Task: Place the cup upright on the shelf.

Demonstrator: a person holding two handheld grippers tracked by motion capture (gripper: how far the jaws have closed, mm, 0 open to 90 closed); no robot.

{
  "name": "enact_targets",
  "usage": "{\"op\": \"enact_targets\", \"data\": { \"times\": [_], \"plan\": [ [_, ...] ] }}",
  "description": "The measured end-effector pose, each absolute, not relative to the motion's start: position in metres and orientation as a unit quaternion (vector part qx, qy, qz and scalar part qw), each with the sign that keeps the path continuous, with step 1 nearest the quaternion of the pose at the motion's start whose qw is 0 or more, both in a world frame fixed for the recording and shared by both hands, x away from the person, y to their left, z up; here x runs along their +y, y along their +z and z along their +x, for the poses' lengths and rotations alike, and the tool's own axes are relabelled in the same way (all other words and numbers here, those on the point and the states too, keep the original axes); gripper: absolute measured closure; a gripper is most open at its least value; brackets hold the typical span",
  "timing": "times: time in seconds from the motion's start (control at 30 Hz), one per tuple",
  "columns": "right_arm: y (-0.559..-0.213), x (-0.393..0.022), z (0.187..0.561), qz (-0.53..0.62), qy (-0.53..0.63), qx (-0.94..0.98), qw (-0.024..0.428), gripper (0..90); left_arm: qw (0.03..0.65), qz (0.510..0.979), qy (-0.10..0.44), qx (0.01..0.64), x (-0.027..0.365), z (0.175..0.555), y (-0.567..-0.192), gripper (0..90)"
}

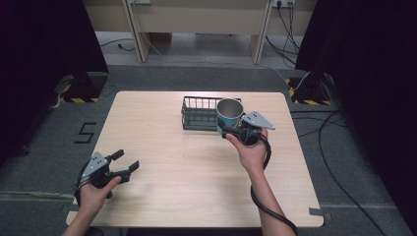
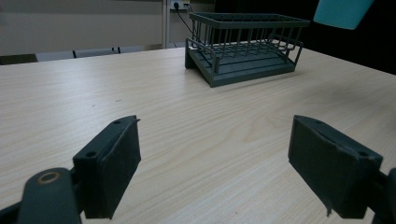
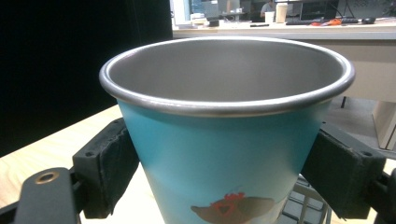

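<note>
We are holding a teal metal cup (image 1: pixel 229 114) upright in our right gripper (image 1: pixel 227 131), and its fingers (image 3: pixel 106 164) are pressing against the cup's two sides, one on each flank of the painted wall, well below the rolled steel rim. In the right gripper view the cup is sitting squarely between the fingers, its open mouth showing a bare steel inside and a small red and brown picture low on its front. From the high view, the cup is hanging at the near right corner of a dark wire basket (image 1: pixel 198 113), which is lying just beyond the right fingers on the pale wooden counter (image 1: pixel 162 172).

We are keeping our left gripper (image 1: pixel 126 162) low near the left edge of the counter, and its fingers (image 2: pixel 110 163) are standing wide apart with only bare wood between them. In the left gripper view the basket (image 2: pixel 243 46) is sitting well ahead of those fingers, and a teal corner of the cup (image 2: pixel 340 12) is showing beyond them, high at the right.
</note>
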State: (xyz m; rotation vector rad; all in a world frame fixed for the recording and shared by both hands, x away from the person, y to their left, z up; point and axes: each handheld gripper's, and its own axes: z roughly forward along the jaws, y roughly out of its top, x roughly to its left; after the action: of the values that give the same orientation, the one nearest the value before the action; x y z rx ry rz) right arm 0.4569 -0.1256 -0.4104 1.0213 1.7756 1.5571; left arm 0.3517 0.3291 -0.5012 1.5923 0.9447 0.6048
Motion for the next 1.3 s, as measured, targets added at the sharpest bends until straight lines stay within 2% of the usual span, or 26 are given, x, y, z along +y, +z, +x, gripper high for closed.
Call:
{"op": "enact_targets", "data": {
  "times": [1.3],
  "plan": [
    [-0.397,-0.11,0.497,0.396,0.583,0.651,0.282,17.0,0.565,0.674,0.256,0.402,0.33,0.352,-0.501,16.3]
  ]
}}
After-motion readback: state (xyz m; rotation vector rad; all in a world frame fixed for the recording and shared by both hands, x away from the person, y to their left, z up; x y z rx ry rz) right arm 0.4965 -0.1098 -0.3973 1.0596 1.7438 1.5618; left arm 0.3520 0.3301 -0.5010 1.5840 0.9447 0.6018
